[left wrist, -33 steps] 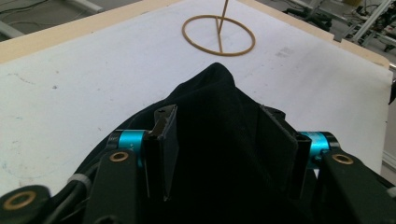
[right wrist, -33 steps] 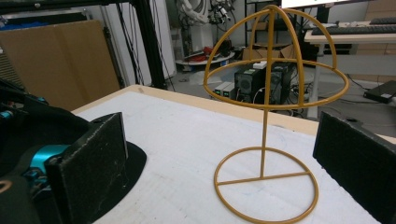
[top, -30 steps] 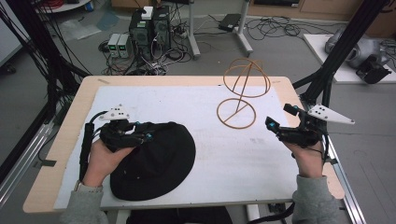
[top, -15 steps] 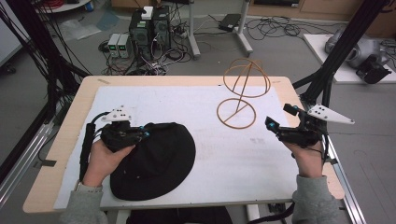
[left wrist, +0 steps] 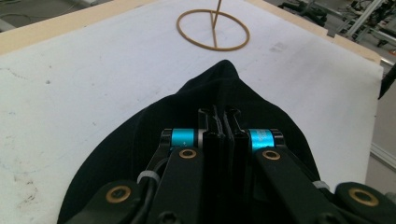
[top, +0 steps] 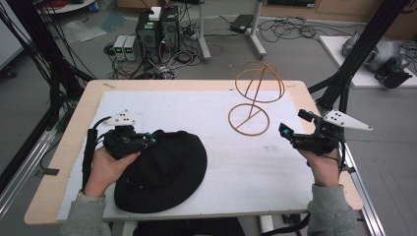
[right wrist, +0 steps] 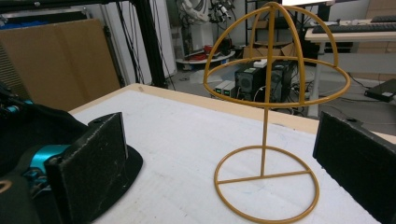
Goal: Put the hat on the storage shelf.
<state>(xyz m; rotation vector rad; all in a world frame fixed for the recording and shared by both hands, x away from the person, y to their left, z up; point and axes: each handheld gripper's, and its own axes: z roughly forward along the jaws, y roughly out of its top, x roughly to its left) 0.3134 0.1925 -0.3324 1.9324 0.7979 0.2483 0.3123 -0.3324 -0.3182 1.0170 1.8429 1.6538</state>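
The left hand-held gripper [top: 150, 140] is clenching a fold of the black bucket hat [top: 167, 172], its jaws having just been closing on the fabric; in the left gripper view the two jaws are standing almost together with black cloth pinched between them [left wrist: 223, 123]. The hat is lying on the white sheet over the worktop [top: 216, 118], at the near left, brim spread flat. The right hand-held gripper [top: 295, 127] is hovering released at the right edge of the worktop, jaws standing wide apart with nothing between them. It is facing the yellow wire hat stand [top: 255, 101], which is standing upright toward the far right, well apart from the hat.
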